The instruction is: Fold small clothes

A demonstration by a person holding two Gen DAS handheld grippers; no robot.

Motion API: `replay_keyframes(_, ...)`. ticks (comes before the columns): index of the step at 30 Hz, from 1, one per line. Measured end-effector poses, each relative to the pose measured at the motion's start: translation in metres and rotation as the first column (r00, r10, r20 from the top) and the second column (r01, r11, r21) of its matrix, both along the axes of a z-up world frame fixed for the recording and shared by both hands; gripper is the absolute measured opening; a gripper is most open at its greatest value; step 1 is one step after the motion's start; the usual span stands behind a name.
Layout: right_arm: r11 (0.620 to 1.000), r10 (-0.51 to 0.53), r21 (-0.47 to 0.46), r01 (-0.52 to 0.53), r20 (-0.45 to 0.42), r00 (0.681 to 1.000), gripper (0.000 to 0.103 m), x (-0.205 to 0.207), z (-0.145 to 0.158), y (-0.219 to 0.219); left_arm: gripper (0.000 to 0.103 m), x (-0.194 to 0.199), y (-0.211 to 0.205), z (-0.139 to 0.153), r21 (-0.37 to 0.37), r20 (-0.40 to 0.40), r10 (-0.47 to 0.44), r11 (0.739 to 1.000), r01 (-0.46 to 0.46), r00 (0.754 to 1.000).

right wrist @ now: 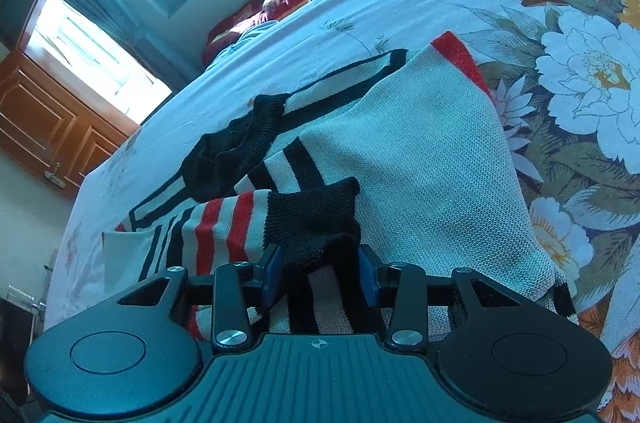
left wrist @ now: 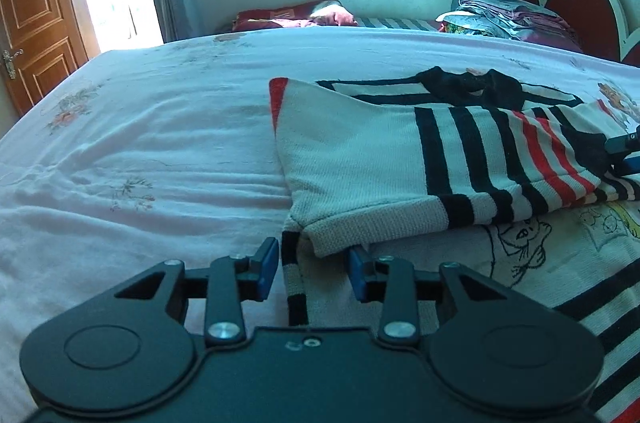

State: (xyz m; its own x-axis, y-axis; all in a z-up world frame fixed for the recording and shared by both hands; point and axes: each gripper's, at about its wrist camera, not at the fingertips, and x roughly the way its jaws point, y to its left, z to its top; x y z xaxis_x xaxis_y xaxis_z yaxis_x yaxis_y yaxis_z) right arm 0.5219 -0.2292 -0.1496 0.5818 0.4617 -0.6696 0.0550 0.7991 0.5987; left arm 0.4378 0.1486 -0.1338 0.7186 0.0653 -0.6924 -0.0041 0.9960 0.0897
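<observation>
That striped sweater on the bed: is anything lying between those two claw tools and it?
Nothing visible does. The striped sweater lies on the bedsheet directly at both tools. The left gripper straddles its striped edge, and the right gripper has the black cuff between its fingers.

No readable text, brand, label or number in either view. Closest things to signs: a small crosshair mark [right wrist: 319, 344] moulded on the right gripper's body, and line-drawn cartoon figures [left wrist: 524, 247] printed on the sweater [left wrist: 360, 159], without legible lettering. The dark red cloth [left wrist: 292, 15] at the far edge of the bed shows a pale pattern, too blurred to read as letters.
</observation>
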Motion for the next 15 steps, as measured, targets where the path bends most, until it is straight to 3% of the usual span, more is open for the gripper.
replay_keyframes(2, 1.0, -0.001, -0.004, 0.001, -0.002, 1.0, 0.041, 0.002, 0.0, 0.003, 0.035, 0.011, 0.006, -0.004, -0.021, 0.006, 0.003, 1.0, -0.003, 1.0)
replay_keyframes(5, 0.998, 0.029, -0.057, -0.029, 0.005, 1.0, 0.04, 0.006, 0.001, 0.011, 0.029, 0.016, 0.018, -0.005, -0.112, 0.0, 0.022, 0.993, -0.022, 1.0)
replay_keyframes(6, 0.996, 0.044, -0.082, -0.043, 0.011, 0.999, 0.032, 0.006, 0.002, 0.014, 0.028, 0.016, 0.019, -0.006, -0.118, -0.003, 0.02, 0.993, -0.021, 1.0)
replay_keyframes(7, 0.993, 0.064, -0.104, -0.062, 0.018, 0.998, 0.014, 0.006, 0.003, 0.017, 0.026, 0.014, 0.02, -0.006, -0.124, -0.001, 0.017, 0.992, -0.017, 1.0)
replay_keyframes(8, 0.989, 0.086, -0.119, -0.083, 0.019, 0.996, 0.005, 0.005, 0.003, 0.02, 0.024, 0.013, 0.023, -0.005, -0.15, -0.003, 0.02, 0.988, -0.02, 1.0)
replay_keyframes(12, 0.981, 0.123, -0.165, -0.106, 0.097, 0.988, 0.005, -0.02, 0.021, 0.023, 0.023, 0.012, 0.041, -0.002, -0.256, -0.021, 0.049, 0.965, -0.053, 0.999)
replay_keyframes(15, 0.968, 0.152, -0.213, -0.13, 0.089, 0.984, 0.005, -0.038, 0.014, 0.029, 0.023, 0.015, 0.042, -0.006, -0.26, -0.044, 0.043, 0.964, -0.053, 0.998)
